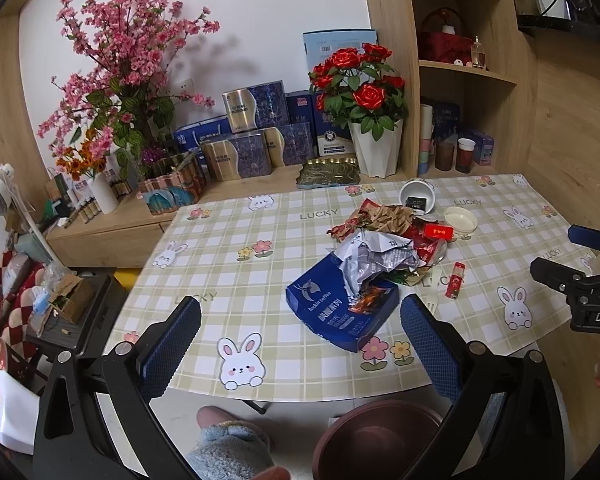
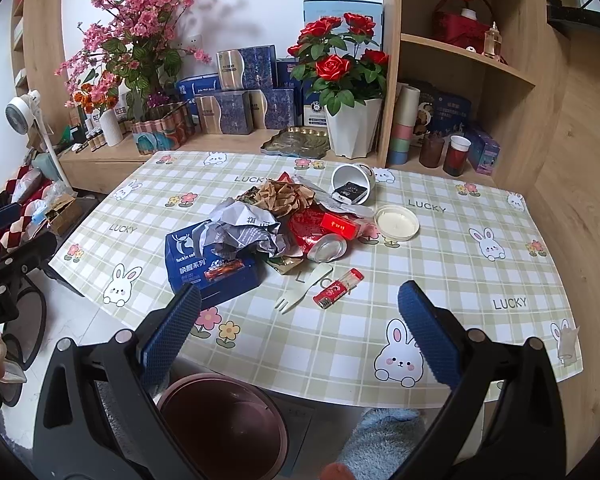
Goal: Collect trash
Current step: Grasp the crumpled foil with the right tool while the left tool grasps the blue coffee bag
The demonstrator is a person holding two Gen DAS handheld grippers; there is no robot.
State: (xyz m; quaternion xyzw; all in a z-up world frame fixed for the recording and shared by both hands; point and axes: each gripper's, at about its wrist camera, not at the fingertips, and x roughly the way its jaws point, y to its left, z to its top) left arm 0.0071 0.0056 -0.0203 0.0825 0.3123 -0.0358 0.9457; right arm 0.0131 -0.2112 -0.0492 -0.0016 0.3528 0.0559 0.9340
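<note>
A trash pile lies mid-table: a blue coffee box (image 1: 342, 312) (image 2: 208, 268), crumpled grey paper (image 1: 376, 258) (image 2: 244, 230), brown wrappers (image 1: 390, 214) (image 2: 286, 194), a red packet (image 2: 340, 226), a tipped white cup (image 1: 418, 196) (image 2: 354, 184), a white lid (image 1: 460, 220) (image 2: 396, 222), a red lighter (image 1: 456, 280) (image 2: 338, 288) and a plastic fork (image 2: 304, 288). A dark red bin (image 1: 376, 440) (image 2: 224, 424) stands on the floor below the table's near edge. My left gripper (image 1: 300, 344) and right gripper (image 2: 300, 332) are open and empty, held short of the pile.
The table (image 2: 440, 280) has a checked rabbit-print cloth. Behind it, a wooden ledge holds a rose pot (image 2: 350, 120), pink blossoms (image 2: 140, 40), blue boxes (image 2: 240, 92) and cups (image 2: 456, 156). A fan (image 2: 24, 112) stands at left. Slippered feet (image 1: 232, 448) are under the table.
</note>
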